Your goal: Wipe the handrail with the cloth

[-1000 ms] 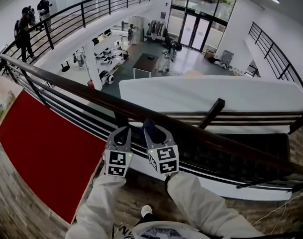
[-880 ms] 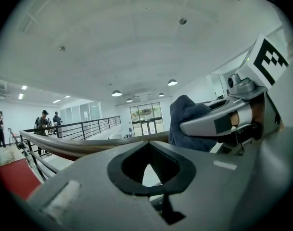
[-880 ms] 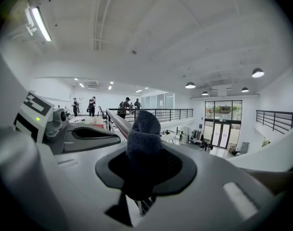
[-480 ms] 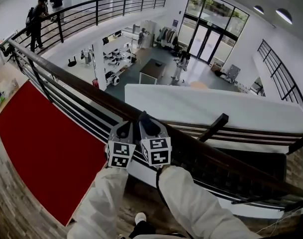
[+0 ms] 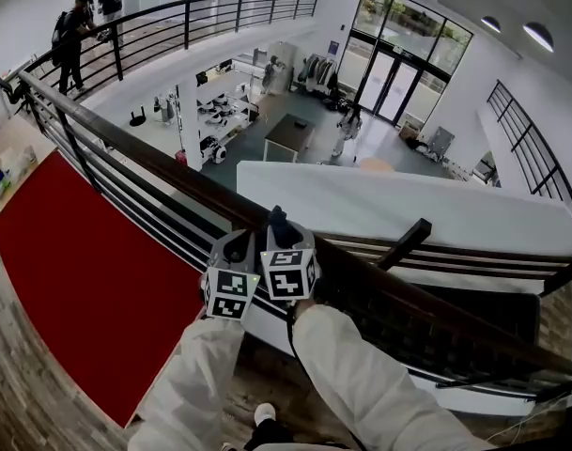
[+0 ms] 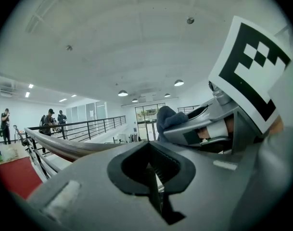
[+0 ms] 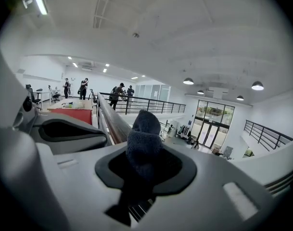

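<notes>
Head view: cloth (image 5: pixel 279 221) mostly behind right gripper (image 5: pixel 285 245)

Lower end of the cloth (image 7: pixel 144 129) is buried in my right gripper (image 5: pixel 282 240) jaws. The handrail (image 5: pixel 140 156) is covered under that and my left gripper (image 5: pixel 233 249), then runs off frame right. Far people (image 5: pixel 77 22) too small to read.

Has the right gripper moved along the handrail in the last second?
Yes. The right gripper, holding the cloth, slid left along the handrail, away from the dark post and toward the left gripper.
</notes>
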Demonstrator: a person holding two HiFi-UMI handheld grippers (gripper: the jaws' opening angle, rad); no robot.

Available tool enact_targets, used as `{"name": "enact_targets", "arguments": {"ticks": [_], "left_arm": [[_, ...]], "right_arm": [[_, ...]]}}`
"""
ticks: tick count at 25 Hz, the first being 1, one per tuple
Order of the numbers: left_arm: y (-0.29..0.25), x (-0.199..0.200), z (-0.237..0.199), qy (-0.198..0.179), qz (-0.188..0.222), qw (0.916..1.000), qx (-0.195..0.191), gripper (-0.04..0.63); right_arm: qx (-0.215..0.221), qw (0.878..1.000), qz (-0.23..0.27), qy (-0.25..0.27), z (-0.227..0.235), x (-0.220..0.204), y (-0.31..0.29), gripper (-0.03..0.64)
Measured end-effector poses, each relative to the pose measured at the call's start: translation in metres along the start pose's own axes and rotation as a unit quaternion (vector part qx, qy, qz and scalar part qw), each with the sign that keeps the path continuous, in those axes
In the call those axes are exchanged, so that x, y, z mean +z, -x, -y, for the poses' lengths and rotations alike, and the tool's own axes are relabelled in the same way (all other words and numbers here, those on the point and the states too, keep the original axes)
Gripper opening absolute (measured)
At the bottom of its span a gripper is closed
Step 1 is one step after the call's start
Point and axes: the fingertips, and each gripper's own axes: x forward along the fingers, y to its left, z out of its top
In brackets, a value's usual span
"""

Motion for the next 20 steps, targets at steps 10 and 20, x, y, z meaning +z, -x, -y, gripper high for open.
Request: {"name": "enact_targets", "arguments": {"ticks": [10,20], "left_arm": [[0.007,-0.001,0.028,-0.005,-0.006,0.9997,-0.022,0.0],[0.003,0.022,0.107,-0.024,-0.012,0.9974,-0.067,0.0]], "right_arm": [[-0.02,1.0,0.002,-0.015,0.018,-0.018,0.024,0.103],[-0.048,0.998,0.008,-0.048,0.075,-0.049,0.08,0.103]]}}
